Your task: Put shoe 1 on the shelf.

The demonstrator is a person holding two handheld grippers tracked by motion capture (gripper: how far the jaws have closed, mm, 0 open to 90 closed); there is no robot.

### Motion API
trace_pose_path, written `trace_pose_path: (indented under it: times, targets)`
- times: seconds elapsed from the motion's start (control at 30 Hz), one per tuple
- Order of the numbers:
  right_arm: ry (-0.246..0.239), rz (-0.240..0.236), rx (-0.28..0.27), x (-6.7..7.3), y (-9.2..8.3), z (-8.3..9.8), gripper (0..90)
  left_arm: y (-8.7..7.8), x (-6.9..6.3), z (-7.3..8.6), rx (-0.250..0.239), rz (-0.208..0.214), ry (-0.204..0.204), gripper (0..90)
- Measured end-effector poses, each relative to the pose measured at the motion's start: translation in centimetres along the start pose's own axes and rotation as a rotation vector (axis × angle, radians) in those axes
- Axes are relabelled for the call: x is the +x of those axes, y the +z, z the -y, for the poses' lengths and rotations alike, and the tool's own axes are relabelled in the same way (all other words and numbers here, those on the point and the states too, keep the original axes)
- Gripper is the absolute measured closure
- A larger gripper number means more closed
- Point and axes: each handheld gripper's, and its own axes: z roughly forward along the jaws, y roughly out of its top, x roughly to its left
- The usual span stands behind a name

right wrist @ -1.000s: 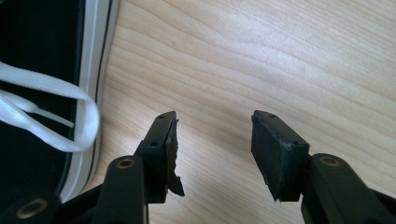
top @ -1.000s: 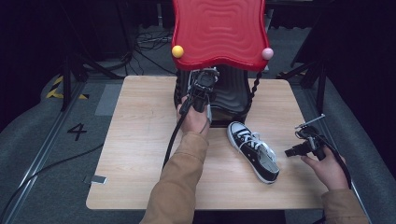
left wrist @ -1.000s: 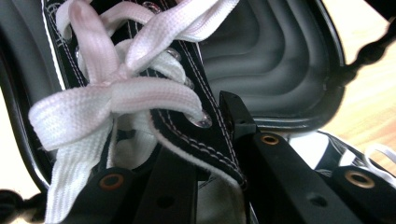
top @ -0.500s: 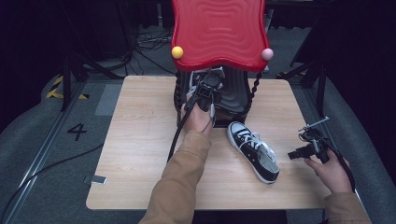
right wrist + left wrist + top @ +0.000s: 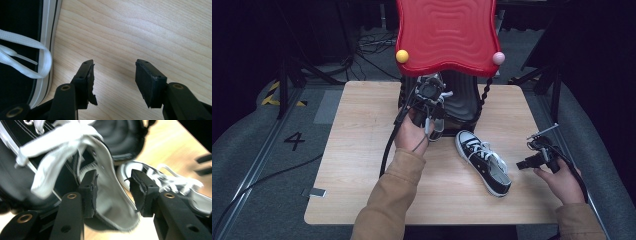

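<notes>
We look down on a pale wooden surface (image 5: 362, 150) set on a grey floor, its far edge overhung by a wavy red panel (image 5: 446, 35) with a yellow ball (image 5: 402, 56) at one lower corner and a pink ball (image 5: 498, 58) at the other. Under the panel stands a dark ribbed stand (image 5: 464, 100), hard for us to make out in the shadow.

A person's left arm in a tan sleeve (image 5: 387, 205) reaches up the middle of the surface, and its left tongs (image 5: 432, 97) sit at the foot of the stand. In the left gripper view we see those left tongs (image 5: 113, 191) standing apart, one jaw on each side of the white-lined collar of a black shoe (image 5: 105, 195) with loose white laces; we cannot tell whether the pads press the collar.

A second black shoe (image 5: 484, 162) with white laces and a white toe lies on its sole to the right of centre, toe toward the stand, free of either hand.

Near the right edge, the right hand (image 5: 562, 180) holds the right tongs (image 5: 529, 162), pointing toward that shoe. In the right gripper view the right tongs (image 5: 113, 75) gape wide over bare wood, with the shoe's white sole (image 5: 51, 30) just beside the left jaw.
</notes>
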Motion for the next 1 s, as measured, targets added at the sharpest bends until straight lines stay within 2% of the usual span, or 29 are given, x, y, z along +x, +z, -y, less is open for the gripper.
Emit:
trace_pose_path:
  times: [0.13, 0.2, 0.27, 0.33, 0.4, 0.53, 0.63, 0.7, 0.77, 0.8, 0.9, 1.0]
  targets:
    - [-0.005, 0.001, -0.001, 0.2, 0.0, -0.3, 49.3, -1.1, -0.4, 1.5, 0.037, 0.041, 0.035, 62.7]
    - [-0.004, 0.001, -0.003, 0.2, 0.0, -0.4, 49.3, -1.3, -0.7, 2.1, 0.049, 0.043, 0.058, 66.1]
    - [-0.003, 0.000, -0.003, 0.2, 0.0, -0.4, 49.2, -1.7, -1.1, 3.0, 0.068, 0.064, 0.095, 69.2]
    - [-0.003, -0.001, -0.001, 0.1, 0.1, -0.4, 49.2, -1.8, -1.5, 3.7, 0.082, 0.068, 0.129, 74.6]
    - [-0.003, 0.001, 0.002, 0.1, 0.2, -0.4, 49.2, -1.7, -1.9, 4.5, 0.108, 0.069, 0.166, 80.3]
    - [-0.001, 0.001, 0.003, 0.0, 0.2, -0.3, 49.2, -0.7, -2.3, 5.8, 0.159, 0.106, 0.219, 89.0]
    - [-0.001, 0.002, 0.002, 0.0, 0.3, -0.3, 49.1, 0.5, -1.8, 6.5, 0.182, 0.131, 0.225, 89.3]
    - [-0.001, -0.001, 0.005, 0.0, 0.3, -0.3, 49.1, 1.4, -1.3, 6.9, 0.190, 0.148, 0.212, 89.4]
    - [-0.003, -0.001, 0.007, 0.1, 0.3, -0.3, 49.1, 2.0, -1.0, 7.1, 0.197, 0.142, 0.212, 89.3]
    - [-0.003, -0.001, 0.008, 0.1, 0.4, -0.3, 49.1, 2.9, -0.5, 7.4, 0.207, 0.128, 0.200, 89.3]
    - [-0.005, -0.001, 0.008, 0.1, 0.4, -0.3, 49.1, 3.6, -0.2, 7.6, 0.203, 0.130, 0.188, 89.3]
    - [-0.001, -0.003, 0.012, 0.0, 0.5, -0.3, 49.1, 4.3, -0.3, 7.6, 0.200, 0.084, 0.191, 89.4]
